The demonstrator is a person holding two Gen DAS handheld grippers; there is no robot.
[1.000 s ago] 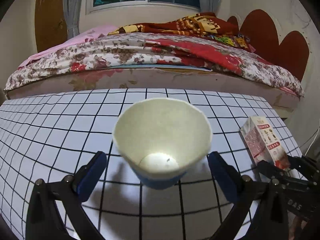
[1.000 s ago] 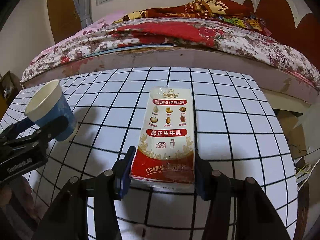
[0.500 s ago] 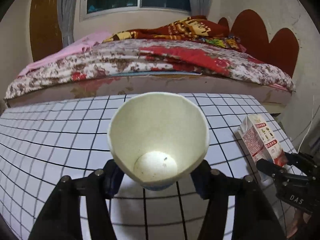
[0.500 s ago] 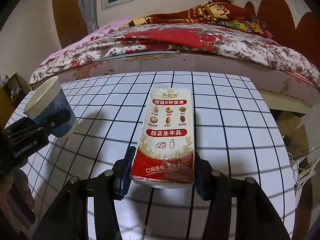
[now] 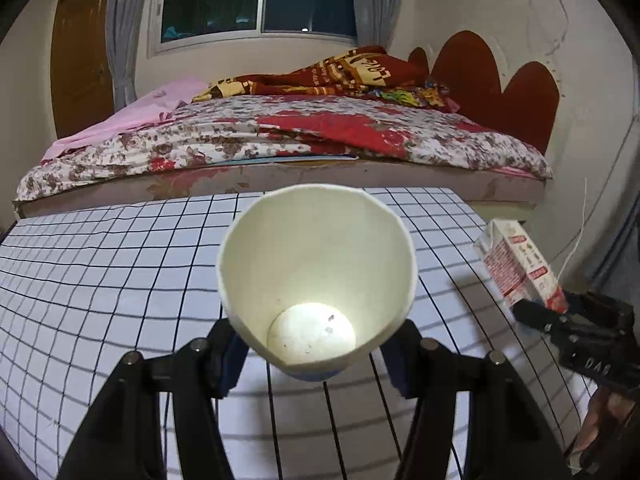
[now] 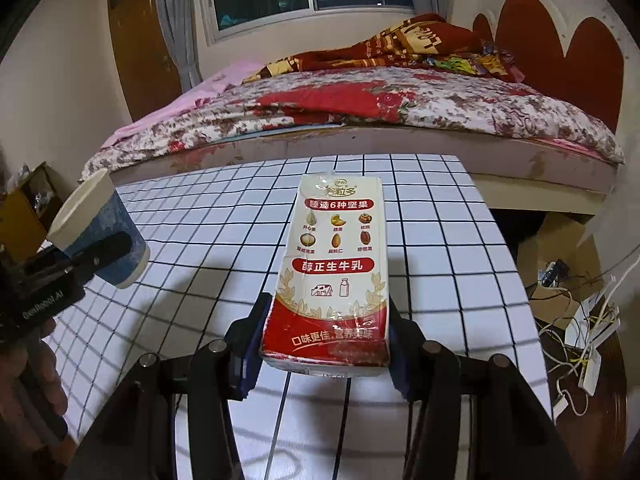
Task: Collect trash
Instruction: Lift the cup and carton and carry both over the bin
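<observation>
My left gripper [image 5: 316, 356] is shut on a white paper cup [image 5: 316, 264] with a blue outside, held off the checked table [image 5: 120, 264], its mouth facing the camera. The cup [image 6: 100, 232] also shows at the left of the right wrist view, clamped by the left gripper's fingers [image 6: 100, 252]. My right gripper [image 6: 326, 344] is shut on a red and white milk carton [image 6: 336, 264], lifted above the table [image 6: 440, 240]. The carton [image 5: 516, 268] appears at the right edge of the left wrist view, with the right gripper's fingers [image 5: 536, 316] around its lower end.
A bed [image 5: 280, 140] with a floral cover runs along the table's far edge. Cardboard boxes and tangled cables [image 6: 576, 300] lie on the floor to the right of the table. A brown door [image 6: 140, 52] stands at the back left.
The left gripper closed on the cup, which stood on the table between open fingers. Both grippers have since risen and drawn back from the bed with their loads.
</observation>
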